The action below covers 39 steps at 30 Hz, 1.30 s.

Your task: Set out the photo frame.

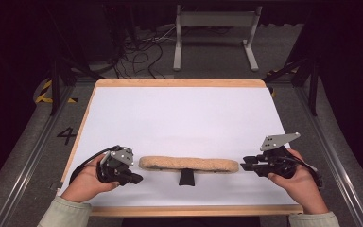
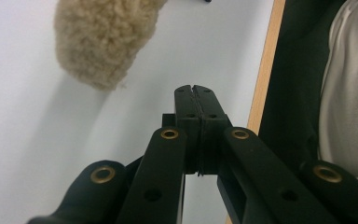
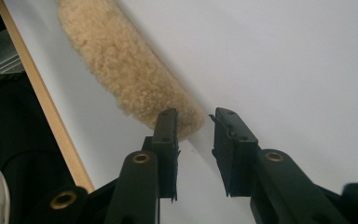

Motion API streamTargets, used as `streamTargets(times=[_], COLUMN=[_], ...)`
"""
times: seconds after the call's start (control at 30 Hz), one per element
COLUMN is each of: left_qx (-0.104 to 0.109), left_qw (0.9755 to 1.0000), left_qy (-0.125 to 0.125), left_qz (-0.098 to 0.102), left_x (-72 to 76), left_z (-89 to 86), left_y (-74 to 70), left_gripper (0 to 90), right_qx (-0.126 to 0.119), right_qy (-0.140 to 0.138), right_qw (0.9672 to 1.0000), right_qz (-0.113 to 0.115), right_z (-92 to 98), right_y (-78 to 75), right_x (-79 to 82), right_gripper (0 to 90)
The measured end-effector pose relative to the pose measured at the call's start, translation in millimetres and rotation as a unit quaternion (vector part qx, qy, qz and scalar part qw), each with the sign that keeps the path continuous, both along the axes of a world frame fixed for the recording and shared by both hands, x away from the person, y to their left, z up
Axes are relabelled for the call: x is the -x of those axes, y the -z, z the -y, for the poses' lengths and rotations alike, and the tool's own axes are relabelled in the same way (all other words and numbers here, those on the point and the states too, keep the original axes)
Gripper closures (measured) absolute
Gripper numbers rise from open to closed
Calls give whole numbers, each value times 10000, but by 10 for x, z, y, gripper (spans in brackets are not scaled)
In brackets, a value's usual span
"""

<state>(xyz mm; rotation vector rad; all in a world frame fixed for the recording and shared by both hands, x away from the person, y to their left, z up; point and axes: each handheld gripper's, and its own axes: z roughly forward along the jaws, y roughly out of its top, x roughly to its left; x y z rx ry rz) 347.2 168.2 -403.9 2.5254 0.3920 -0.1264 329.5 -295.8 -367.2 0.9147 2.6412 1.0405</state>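
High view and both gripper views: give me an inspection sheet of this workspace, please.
Surface: white table top with a wooden edge, flat.
Job's things: long fleecy tan pad lying crosswise near the front edge, with a black stub at its middle.
Clutter: nothing seen.
Grippers: left tool shut and empty beside the pad's left end; right tool part open, facing the pad's right end without gripping it.
Cables: one trails from each tool; loose wires lie on the floor beyond.
Surroundings: grey floor, white metal frame, dark background.
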Motion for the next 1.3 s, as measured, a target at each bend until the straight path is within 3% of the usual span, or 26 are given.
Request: streamTargets(times=[0.13,0.17,0.43,0.47,0.57,0.63,0.7,0.77,0.83,0.93,1.0,1.1,1.13,1.2,1.3], left_qx=[-18,4,-45,-26,91,40,82,66,82,135,109,119,168,120,95], left_qw=[10000,9999,9994,9993,9986,9985,9986,9983,9979,9975,9974,9966,9966,9952,9929], left_qy=[9,-53,-261,-364,-520,-540,-518,-578,-649,-697,-711,-816,-797,-969,-1183], left_qz=[-25,-107,-219,-28,-9,-52,14,-82,26,-57,52,-4,101,-5,80], left_x=[-13,-45,-116,-149,-170,-169,-189,-180,-203,-202,-214,-221,-246,-248,-295], left_z=[48,44,49,54,39,37,47,53,55,52,54,61,62,78,107], left_y=[39,67,168,173,177,184,200,200,199,199,198,201,209,204,199], left_gripper=[891,889,898,898,900,900,900,900,900,900,900,900,900,899,899], right_qx=[-12,-5,59,158,159,242,280,310,387,390,424,448,443,462,490], right_qy=[13,4,43,124,163,267,274,266,204,137,82,38,40,10,-46], right_qw=[10000,10000,10000,9996,9992,9982,9981,9981,9983,9986,9985,9985,9985,9986,9985], right_qz=[-2,-12,12,209,330,478,477,462,392,337,321,318,305,272,244], right_z=[-4,-11,-40,-47,-46,-61,-71,-78,-114,-143,-178,-192,-192,-196,-209], right_y=[15,21,54,48,35,24,37,49,93,111,125,132,131,138,146], right_x=[-5,-7,-14,-7,0,15,13,11,7,5,8,11,15,25,36], right_gripper=[716,719,777,900,900,900,900,900,900,900,900,900,900,900,900])
